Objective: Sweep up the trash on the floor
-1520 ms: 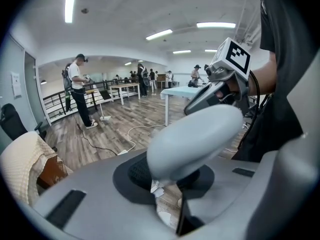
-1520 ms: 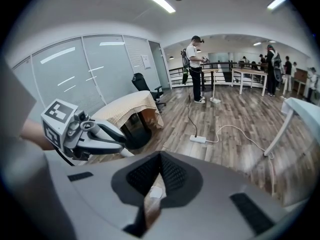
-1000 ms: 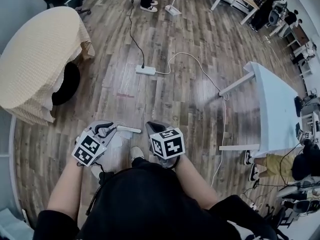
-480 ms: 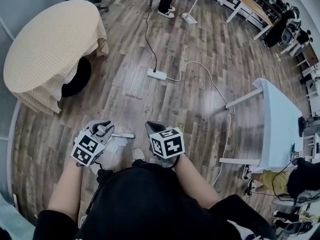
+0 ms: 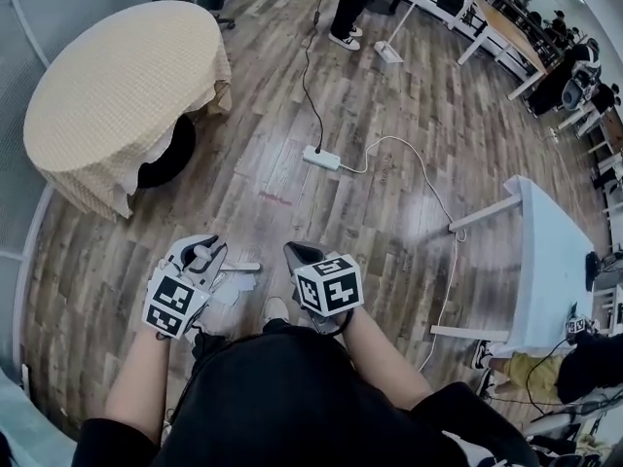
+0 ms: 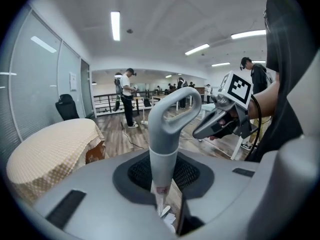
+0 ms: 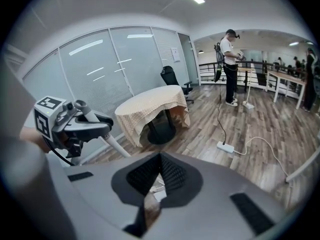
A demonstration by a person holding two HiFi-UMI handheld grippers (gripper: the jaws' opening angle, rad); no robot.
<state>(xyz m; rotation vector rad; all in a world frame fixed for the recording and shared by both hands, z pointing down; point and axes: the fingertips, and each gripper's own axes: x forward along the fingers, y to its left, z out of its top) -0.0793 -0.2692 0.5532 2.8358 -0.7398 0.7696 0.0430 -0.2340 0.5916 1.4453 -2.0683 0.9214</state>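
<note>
My left gripper (image 5: 200,257) is shut on the grey loop-topped handle (image 6: 165,129) of a broom, which stands upright between its jaws. The broom's white pole (image 5: 241,266) shows beside that gripper in the head view and runs down from it in the right gripper view (image 7: 111,143). White paper scraps (image 5: 234,286) lie on the wood floor just under and right of the left gripper. My right gripper (image 5: 304,258) hangs a little to the right at the same height. Its jaws are shut, and I see nothing held between them (image 7: 159,171).
A round table with a beige cloth (image 5: 117,95) stands at the left. A white power strip (image 5: 321,157) with black and white cables lies on the floor ahead. A white table (image 5: 555,251) is at the right. A person (image 5: 355,8) stands at the far end.
The head view has swung, so the round table and the power strip now sit further right and lower. Both grippers hold their places and states; the paper scraps show more plainly.
</note>
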